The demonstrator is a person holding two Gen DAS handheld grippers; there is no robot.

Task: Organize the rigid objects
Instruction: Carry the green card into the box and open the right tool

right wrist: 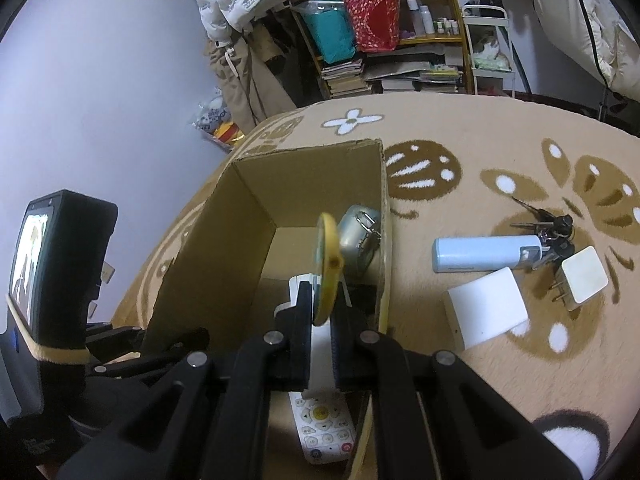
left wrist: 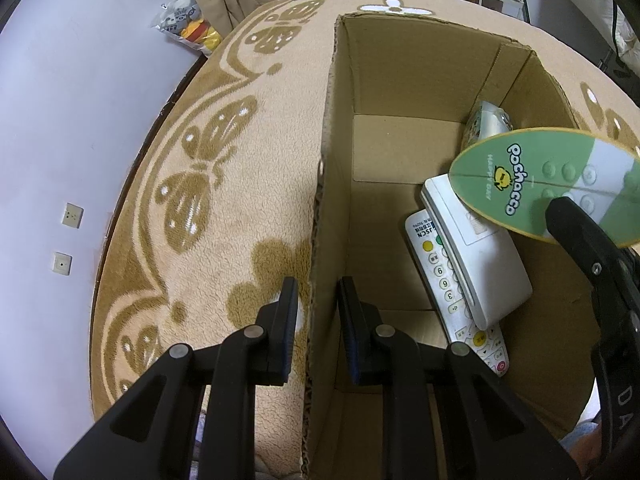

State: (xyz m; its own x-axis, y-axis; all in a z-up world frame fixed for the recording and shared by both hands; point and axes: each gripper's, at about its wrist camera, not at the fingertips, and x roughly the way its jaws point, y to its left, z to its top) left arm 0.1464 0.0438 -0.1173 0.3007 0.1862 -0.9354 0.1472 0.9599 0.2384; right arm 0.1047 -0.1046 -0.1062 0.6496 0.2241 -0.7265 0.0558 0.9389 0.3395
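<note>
Holding a flat, oval green disc (left wrist: 548, 184) by its edge, the right tool (right wrist: 322, 300) hangs over the open cardboard box (left wrist: 324, 200), its two fingers closed narrowly on the disc's yellow rim. The disc appears thin, stiff and light, printed on its face; judged from its smooth rim, it could pivot or slip in a pinch this close to the edge, so a hold further onto the flat face would be steadier. In the right wrist view it stands edge-on and nearly upright between the fingers, above the box interior.

The left tool (left wrist: 318, 320) straddles the near side wall of the box, one finger outside over the patterned carpet (left wrist: 208, 184), one inside; the wall lies in the gap, but contact cannot be told, and the jaws stand moderately apart.

Inside the box lie a white remote control (left wrist: 444, 280), a white slab-like device (left wrist: 480, 256) resting across it, and a silver item (right wrist: 356, 236) against the far corner.

On the carpet to the right of the box wait a pale blue power bank (right wrist: 484, 254), a bunch of keys (right wrist: 552, 226), a white plug adapter (right wrist: 582, 278) and a white block (right wrist: 486, 308), grouped close together.
</note>
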